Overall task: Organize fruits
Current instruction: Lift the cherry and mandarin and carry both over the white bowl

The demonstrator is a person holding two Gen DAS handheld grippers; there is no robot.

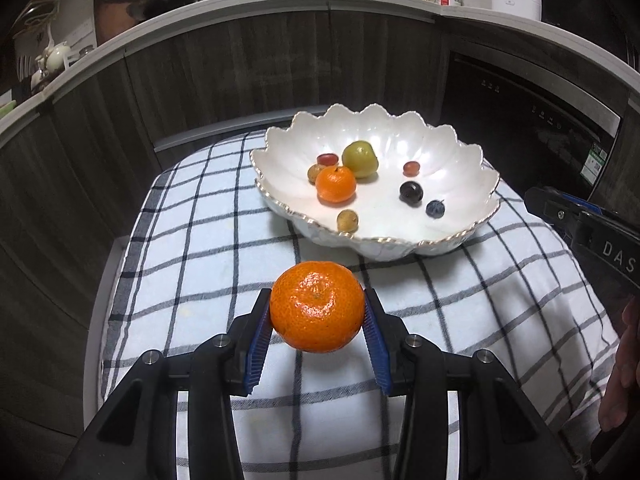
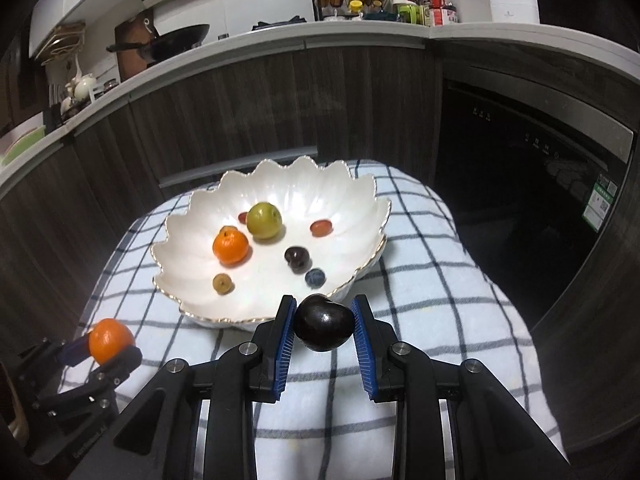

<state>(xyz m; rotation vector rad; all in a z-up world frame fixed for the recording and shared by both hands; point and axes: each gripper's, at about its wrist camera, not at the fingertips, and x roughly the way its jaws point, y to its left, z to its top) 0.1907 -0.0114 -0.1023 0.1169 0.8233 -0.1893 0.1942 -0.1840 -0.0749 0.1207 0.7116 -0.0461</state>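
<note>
The left hand-held gripper [image 1: 318,316] is clamping a mandarin [image 1: 317,306] above the checked cloth [image 1: 200,248], short of the scalloped bowl [image 1: 452,168]. The right hand-held gripper [image 2: 323,326] is clamping a dark plum [image 2: 324,322] at the bowl's near rim. Risk: round, smooth fruit is liable to be slipping between the ribbed pads or striking the rim. Legible writing: "DAS" on the right unit's housing [image 1: 616,256].

Dim kitchen light, overhead glare on the white bowl [image 1: 460,184], sharp centre, heavy fisheye bending (dark vignetted corners).
</note>
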